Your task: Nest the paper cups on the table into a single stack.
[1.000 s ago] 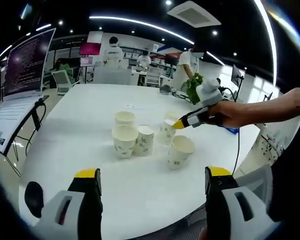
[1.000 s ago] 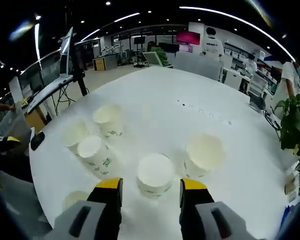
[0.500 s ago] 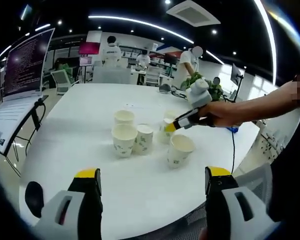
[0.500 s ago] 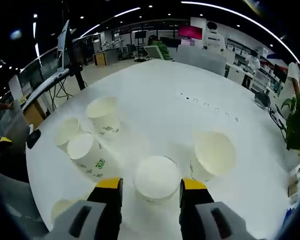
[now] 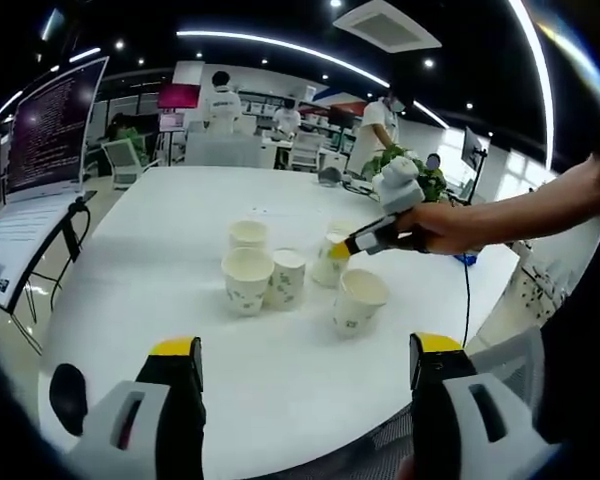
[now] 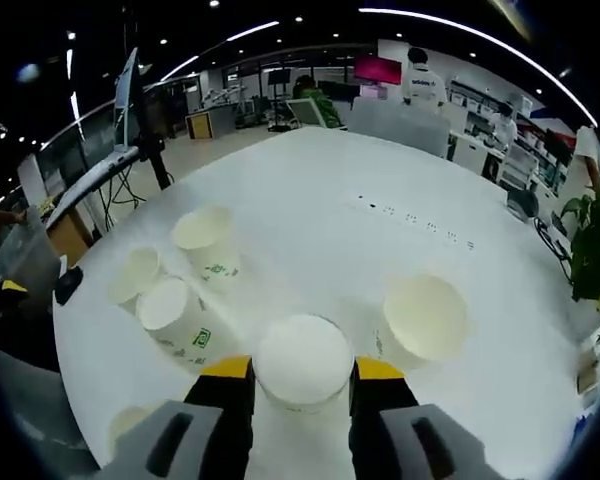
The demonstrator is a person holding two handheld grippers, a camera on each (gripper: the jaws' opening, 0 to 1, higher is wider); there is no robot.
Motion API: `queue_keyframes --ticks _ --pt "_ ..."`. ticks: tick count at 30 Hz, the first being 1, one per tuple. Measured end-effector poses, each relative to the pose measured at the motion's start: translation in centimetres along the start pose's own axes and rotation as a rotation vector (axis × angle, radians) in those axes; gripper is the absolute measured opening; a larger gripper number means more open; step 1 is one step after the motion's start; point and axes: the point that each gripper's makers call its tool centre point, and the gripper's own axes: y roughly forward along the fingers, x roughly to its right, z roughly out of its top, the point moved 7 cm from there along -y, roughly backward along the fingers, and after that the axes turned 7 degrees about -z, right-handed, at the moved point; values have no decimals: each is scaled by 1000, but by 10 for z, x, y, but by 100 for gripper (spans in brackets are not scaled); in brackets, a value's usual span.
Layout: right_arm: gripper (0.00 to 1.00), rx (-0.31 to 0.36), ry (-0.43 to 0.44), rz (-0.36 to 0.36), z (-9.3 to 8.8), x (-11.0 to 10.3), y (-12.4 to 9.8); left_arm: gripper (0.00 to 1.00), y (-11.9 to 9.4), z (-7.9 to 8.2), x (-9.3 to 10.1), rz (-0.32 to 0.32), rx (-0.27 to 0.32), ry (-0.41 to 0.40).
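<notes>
Five paper cups (image 5: 248,279) stand clustered on the white tabletop (image 5: 160,250) in the left gripper view; left hand-held gripper (image 5: 305,375) hangs spread, apart from them. Right gripper view: right hand-held gripper (image 6: 302,372) pinches an upside-down cup (image 6: 302,360).

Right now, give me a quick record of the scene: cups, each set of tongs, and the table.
cups in view: five paper cups, loose on the table, none nested
right tongs: closed around an upside-down cup
nearest neighbour: open-mouthed cup beside it
left tongs: open, holding nothing, short of the cups
surface: white table
</notes>
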Motion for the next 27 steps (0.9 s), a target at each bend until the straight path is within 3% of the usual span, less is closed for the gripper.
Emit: queue_keyframes --ticks 3,6,10,15,20,27 --pt "36 32 11 8 5 2 -9 83 5 3 2 -13 7 0" --pt "36 72 31 25 12 3 -33 83 9 6 5 -26 11 3" --pt "36 108 15 45 16 -4 -39 82 19 7 6 -55 5 19" --pt "36 157 -1 87 24 -16 -60 81 35 10 8 -100 -2 38" --pt "36 206 -12 134 32 -26 -67 79 55 16 8 -148 -8 54" --pt "36 247 -19 211 33 -50 -86 77 76 19 6 -189 -13 58"
